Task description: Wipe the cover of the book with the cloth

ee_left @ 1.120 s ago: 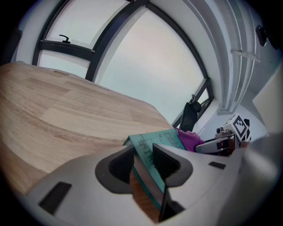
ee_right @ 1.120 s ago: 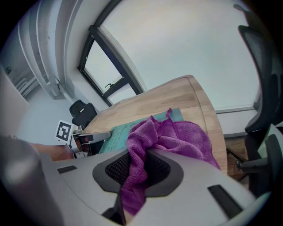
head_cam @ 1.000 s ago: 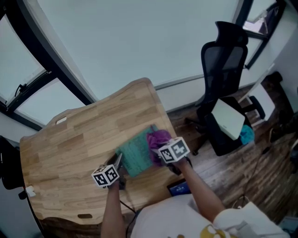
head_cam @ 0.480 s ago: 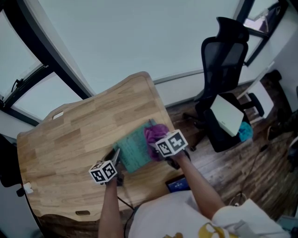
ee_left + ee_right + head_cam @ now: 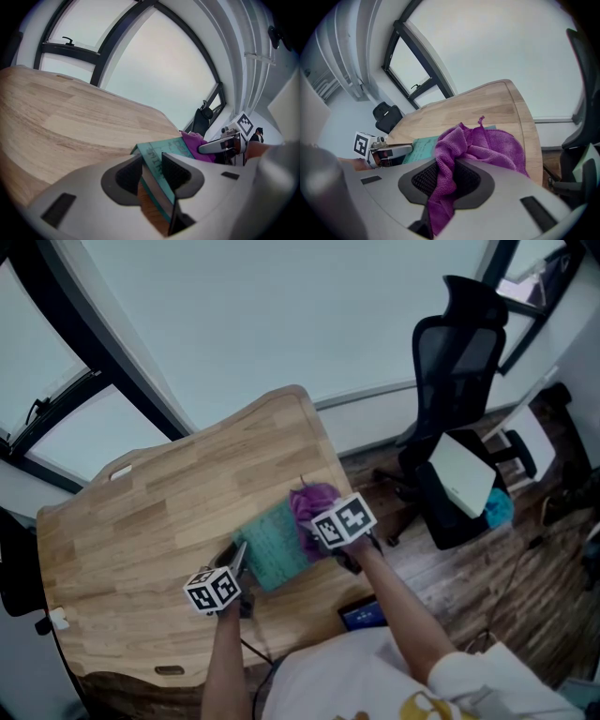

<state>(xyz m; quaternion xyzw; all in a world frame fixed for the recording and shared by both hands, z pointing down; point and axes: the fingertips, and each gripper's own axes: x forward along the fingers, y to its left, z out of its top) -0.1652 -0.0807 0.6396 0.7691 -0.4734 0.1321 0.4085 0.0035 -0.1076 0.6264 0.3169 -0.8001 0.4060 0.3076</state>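
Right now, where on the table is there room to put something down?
The wooden table is bare across its left and far side, from the teal book out to the window-side edge. It is crowded at the near right: the left gripper clamps the book, and the right gripper holds the purple cloth on it.

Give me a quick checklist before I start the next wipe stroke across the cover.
1. Left claw clamped on the book at its near edge: ok.
2. Right claw shut on the cloth: ok, a fold sits between the jaws.
3. Cloth resting on the cover: ok, it covers the end away from the left claw.
4. Stroke path: ok, bare teal cover lies between the cloth and the left claw.
5. Book flat on the table: cannot tell.
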